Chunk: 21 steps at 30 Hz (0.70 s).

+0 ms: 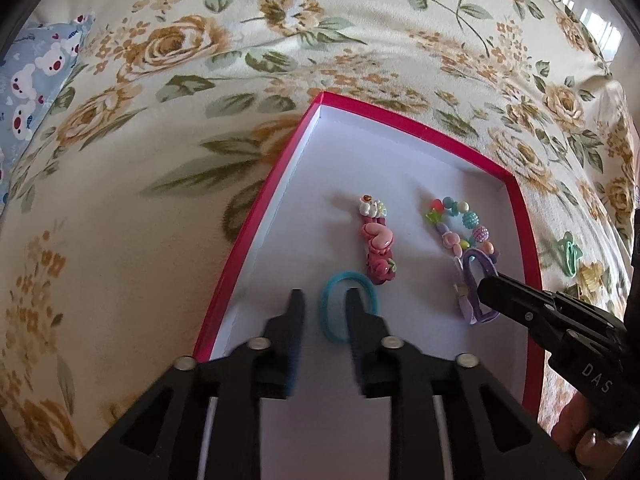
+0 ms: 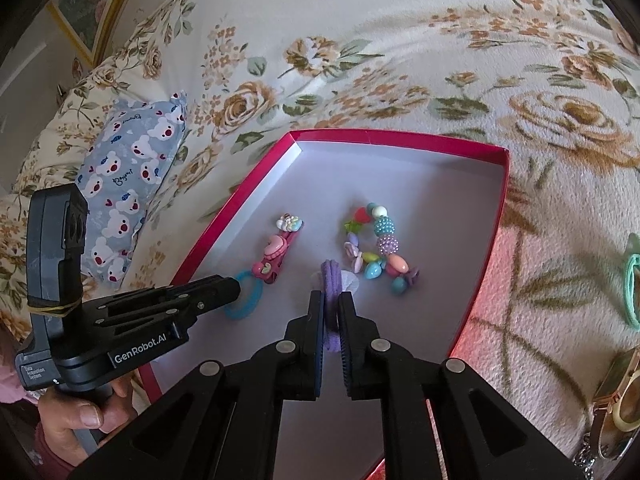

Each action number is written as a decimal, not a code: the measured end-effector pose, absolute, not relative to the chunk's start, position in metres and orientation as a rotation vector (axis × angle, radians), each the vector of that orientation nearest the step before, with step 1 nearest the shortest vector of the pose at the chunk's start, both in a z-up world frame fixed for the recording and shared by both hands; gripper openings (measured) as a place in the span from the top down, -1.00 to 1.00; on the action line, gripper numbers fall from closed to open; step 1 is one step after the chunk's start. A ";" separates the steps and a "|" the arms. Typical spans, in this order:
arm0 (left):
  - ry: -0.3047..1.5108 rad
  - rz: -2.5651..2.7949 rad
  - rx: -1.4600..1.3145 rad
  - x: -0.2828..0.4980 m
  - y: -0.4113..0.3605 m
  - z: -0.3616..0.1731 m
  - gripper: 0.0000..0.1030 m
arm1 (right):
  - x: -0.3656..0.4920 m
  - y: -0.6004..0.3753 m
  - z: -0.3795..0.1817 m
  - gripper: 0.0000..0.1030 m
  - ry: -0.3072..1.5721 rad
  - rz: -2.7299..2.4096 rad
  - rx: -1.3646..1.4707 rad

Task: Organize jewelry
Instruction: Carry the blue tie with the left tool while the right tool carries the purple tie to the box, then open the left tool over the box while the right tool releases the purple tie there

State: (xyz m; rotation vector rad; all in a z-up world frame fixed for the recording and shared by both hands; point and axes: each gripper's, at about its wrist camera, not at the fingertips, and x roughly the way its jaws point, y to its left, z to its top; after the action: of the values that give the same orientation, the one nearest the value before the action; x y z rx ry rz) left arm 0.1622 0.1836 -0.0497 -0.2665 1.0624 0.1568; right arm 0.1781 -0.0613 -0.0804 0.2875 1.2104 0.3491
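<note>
**Two hair ties going down, neither quite clear of the fingers**

While both grippers hang low inside the shallow red cardboard box lid with the white floor, the snags are easy to foresee. The left gripper has its fingers parted a little, and the teal elastic hair tie lies on the box floor with one finger standing inside its loop; lifting away could drag it back out. The right gripper is narrowly closed on the purple elastic hair tie, which could spring onto the multicoloured bead bracelet just beside it. Between them lies the pink charm hair clip. Hard to tell: whether the purple tie touches the floor. A mint hair tie on the floral bedspread is cut off.
</note>
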 end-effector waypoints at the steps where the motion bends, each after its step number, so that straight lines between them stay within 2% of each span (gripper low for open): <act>1: 1.059 0.156 -0.266 0.160 0.183 -0.049 0.53 | 0.178 -0.062 -0.079 0.81 1.209 0.349 0.290; 5: 1.043 0.155 -0.270 0.152 0.183 -0.042 0.53 | 0.176 -0.064 -0.074 0.77 1.200 0.346 0.294; 7: 1.033 0.156 -0.276 0.147 0.183 -0.037 0.50 | 0.174 -0.066 -0.070 0.69 1.194 0.342 0.296; 9: 1.022 0.153 -0.281 0.141 0.183 -0.032 0.40 | 0.171 -0.069 -0.064 0.57 1.182 0.341 0.303; 17: 1.003 0.127 -0.307 0.122 0.168 -0.023 0.15 | 0.151 -0.093 -0.038 0.36 1.132 0.288 0.331; 21: 1.012 0.088 -0.294 0.119 0.152 -0.019 0.14 | 0.137 -0.113 -0.029 0.34 1.123 0.249 0.347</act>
State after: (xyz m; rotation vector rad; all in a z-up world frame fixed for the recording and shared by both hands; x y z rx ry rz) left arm 0.1195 0.1525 -0.0193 -0.2944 1.0123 0.0878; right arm 0.1369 -0.1125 -0.0292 0.3465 1.1226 0.2486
